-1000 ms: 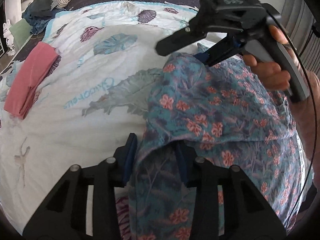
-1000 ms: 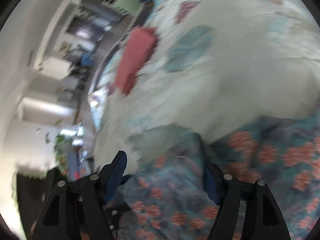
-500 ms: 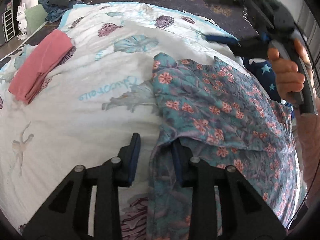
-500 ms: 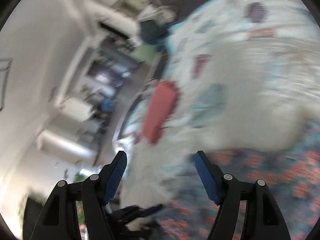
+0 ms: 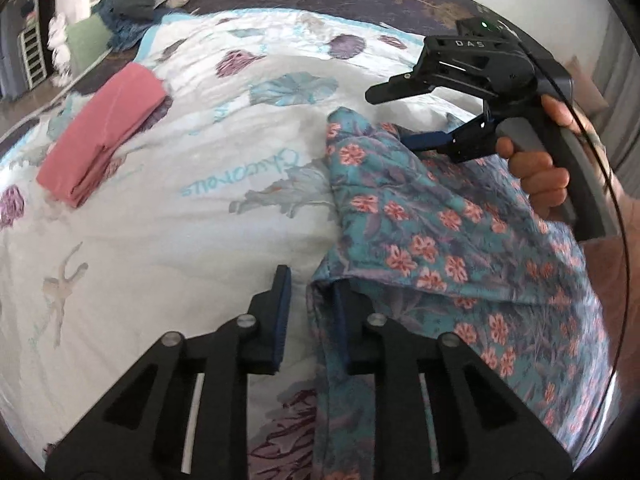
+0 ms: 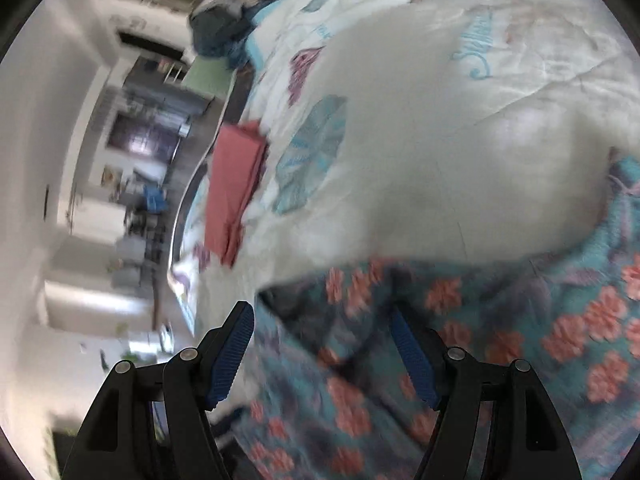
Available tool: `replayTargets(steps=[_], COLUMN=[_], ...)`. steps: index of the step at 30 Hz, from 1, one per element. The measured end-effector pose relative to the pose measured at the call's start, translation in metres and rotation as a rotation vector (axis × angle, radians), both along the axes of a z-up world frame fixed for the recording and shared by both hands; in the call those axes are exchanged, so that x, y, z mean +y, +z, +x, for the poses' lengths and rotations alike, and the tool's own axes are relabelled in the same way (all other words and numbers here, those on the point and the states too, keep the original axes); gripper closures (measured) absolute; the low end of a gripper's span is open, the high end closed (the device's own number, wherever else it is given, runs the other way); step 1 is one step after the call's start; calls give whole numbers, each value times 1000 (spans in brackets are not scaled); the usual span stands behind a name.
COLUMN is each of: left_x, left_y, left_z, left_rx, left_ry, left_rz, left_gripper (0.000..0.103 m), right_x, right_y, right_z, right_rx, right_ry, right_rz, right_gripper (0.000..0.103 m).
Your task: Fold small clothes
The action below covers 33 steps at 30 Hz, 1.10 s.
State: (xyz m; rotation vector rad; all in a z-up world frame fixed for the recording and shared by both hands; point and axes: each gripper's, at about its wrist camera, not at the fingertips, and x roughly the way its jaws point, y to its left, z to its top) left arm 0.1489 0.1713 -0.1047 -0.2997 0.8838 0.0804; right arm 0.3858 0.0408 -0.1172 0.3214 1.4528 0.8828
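Observation:
A teal garment with coral flowers (image 5: 424,216) lies on the white printed bedspread (image 5: 192,224), partly folded over itself. My left gripper (image 5: 310,308) is open, its jaws astride the garment's near left edge, cloth draped over the right finger. My right gripper (image 5: 404,136), seen in the left wrist view, is at the garment's far corner. In the right wrist view the right gripper (image 6: 324,344) is open, with the garment (image 6: 460,340) between and under its jaws.
A folded pink garment (image 5: 100,132) lies at the bed's left side, also in the right wrist view (image 6: 234,184). A pile of dark clothes (image 5: 132,0) and a green item (image 5: 86,40) sit beyond the bed's far left corner. Room furniture shows past the bed edge (image 6: 132,148).
The right gripper lifted away from the garment's far corner, then came back down to it, jaws open throughout. The left gripper stayed at the near edge.

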Motion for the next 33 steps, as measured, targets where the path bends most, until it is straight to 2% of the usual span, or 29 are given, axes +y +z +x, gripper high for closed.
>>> replayTargets(steps=[3, 6, 8, 12, 14, 17, 19, 21, 24, 29, 31, 32, 33], left_x=[-3, -10, -10, -3, -3, -10, -18, -26, -38, -43, -39, -36, -34], left_y=[3, 6, 9, 25, 37, 49, 54, 55, 53, 54, 56, 57, 58], left_z=[-3, -14, -23, -36, -35, -28, -23, -19, -19, -27, -27, -26, -24], left_rx=[5, 1, -3, -49, -81, -107, -118, -110, -87, -55, -48, -46, -43], left_ry=[-10, -30, -38, -48, -41, -45, -62, -72, -81, -56, -32, -19, -8], left_rz=[25, 79, 77, 30, 35, 50, 47, 52, 62, 68, 72, 75, 78], left_gripper=[80, 80, 80, 80, 80, 80, 80, 80, 80, 79, 79, 79, 79], right_x=[5, -28, -75, -212, -275, -339, -362, -373, -377, -359, -350, -345, -340], right_y=[8, 40, 63, 92, 95, 83, 70, 57, 37, 28, 25, 25, 24], right_z=[-4, -23, -39, -84, -114, -159, -185, -193, -183, -148, -136, -134, -132], right_rx=[-37, -170, -250, -328, -332, -258, -234, -199, -148, -157, -155, -164, -158], right_ry=[9, 33, -3, -210, -323, -440, -473, -488, -501, -473, -455, -446, -433], right_rz=[-13, -77, -99, -156, -190, -161, -126, -100, -23, 47, 51, 39, 29], right_gripper=[31, 31, 31, 31, 31, 31, 31, 31, 31, 31, 42, 85, 99])
